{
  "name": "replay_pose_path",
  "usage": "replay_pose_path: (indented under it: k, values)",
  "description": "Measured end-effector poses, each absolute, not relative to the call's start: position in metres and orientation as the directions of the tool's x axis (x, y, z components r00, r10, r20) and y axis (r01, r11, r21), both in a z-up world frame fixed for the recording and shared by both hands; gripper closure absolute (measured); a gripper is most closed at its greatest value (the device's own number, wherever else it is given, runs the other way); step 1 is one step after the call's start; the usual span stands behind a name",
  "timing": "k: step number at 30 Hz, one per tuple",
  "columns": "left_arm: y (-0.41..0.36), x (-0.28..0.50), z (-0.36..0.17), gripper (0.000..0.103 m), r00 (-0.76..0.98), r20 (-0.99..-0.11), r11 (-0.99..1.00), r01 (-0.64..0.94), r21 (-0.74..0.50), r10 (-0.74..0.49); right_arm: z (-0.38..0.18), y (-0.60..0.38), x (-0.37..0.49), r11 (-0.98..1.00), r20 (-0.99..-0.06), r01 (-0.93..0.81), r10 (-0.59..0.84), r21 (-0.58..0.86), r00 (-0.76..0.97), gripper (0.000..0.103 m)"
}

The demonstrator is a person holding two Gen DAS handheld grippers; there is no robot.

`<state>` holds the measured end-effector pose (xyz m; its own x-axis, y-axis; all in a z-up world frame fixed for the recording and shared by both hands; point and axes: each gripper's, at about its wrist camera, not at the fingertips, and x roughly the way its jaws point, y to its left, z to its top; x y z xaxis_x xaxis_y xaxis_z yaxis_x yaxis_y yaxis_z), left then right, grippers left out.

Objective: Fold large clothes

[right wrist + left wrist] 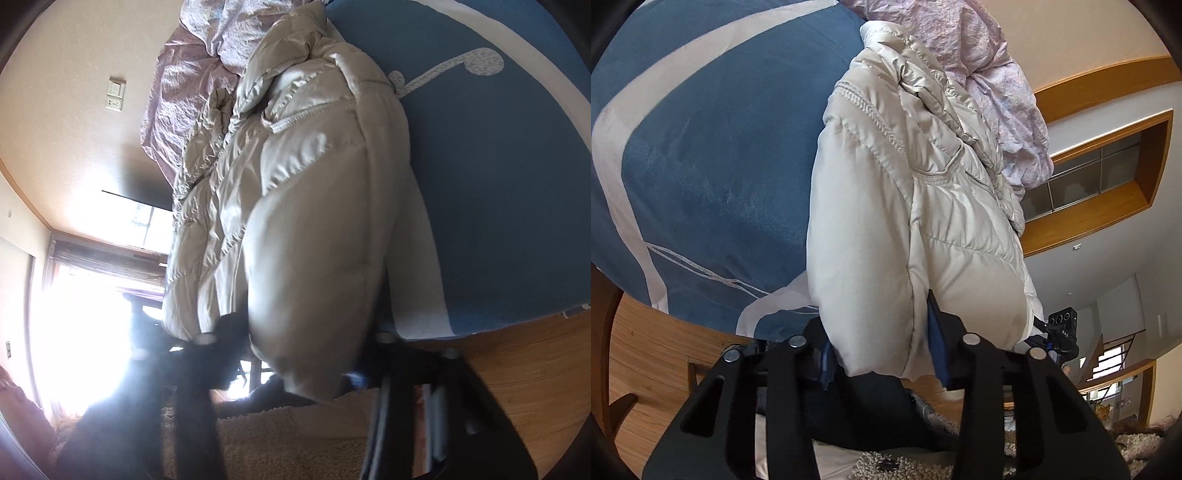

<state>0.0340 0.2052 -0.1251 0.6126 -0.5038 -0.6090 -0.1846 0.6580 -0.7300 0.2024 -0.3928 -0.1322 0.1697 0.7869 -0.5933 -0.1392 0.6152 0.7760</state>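
A cream puffer jacket (905, 192) lies lengthwise on the blue bed cover (701, 147). In the left wrist view its padded near end bulges between the jaws of my left gripper (882, 354), and the blue pads (936, 332) press into it from both sides. Part of the other gripper (1058, 334) shows beyond the jacket's right edge. In the right wrist view, which is blurred, the jacket (306, 206) has another puffy section squeezed by my right gripper (303, 350). The jacket's far end, with the collar, is rumpled.
A crumpled pink quilt (990, 74) lies heaped beyond the jacket. Wooden floor (517, 362) and a shaggy beige rug (288, 435) lie below the bed edge. A bright window (92, 302) glares at the left of the right wrist view.
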Motion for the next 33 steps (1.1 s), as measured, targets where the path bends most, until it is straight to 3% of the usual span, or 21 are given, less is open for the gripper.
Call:
replay_pose_path:
  k: [3, 6, 18, 27, 33]
  values:
    - [0.2, 0.036, -0.099, 0.08, 0.621, -0.632, 0.713, -0.163, -0.682, -0.463, -0.121, -0.39, 0.201, 0.623, -0.593, -0.172, 0.781, 0.763, 0.197, 0.079]
    - [0.202, 0.044, -0.066, 0.082, 0.662, -0.615, 0.749, -0.122, -0.652, -0.428, -0.102, -0.386, 0.203, 0.631, -0.587, -0.219, 0.774, 0.745, 0.237, 0.083]
    - [0.213, 0.095, 0.005, 0.084, 0.803, -0.511, 0.798, -0.077, -0.598, -0.305, -0.02, -0.362, 0.215, 0.738, -0.495, -0.336, 0.653, 0.586, 0.573, 0.085]
    - [0.229, 0.156, 0.038, 0.084, 0.873, -0.432, 0.791, -0.096, -0.605, -0.225, 0.042, -0.324, 0.264, 0.85, -0.394, -0.297, 0.477, 0.436, 0.786, 0.085]
    - [0.236, 0.199, 0.058, 0.084, 0.895, -0.408, 0.806, -0.105, -0.582, -0.178, 0.06, -0.293, 0.311, 0.891, -0.375, -0.241, 0.389, 0.385, 0.841, 0.085]
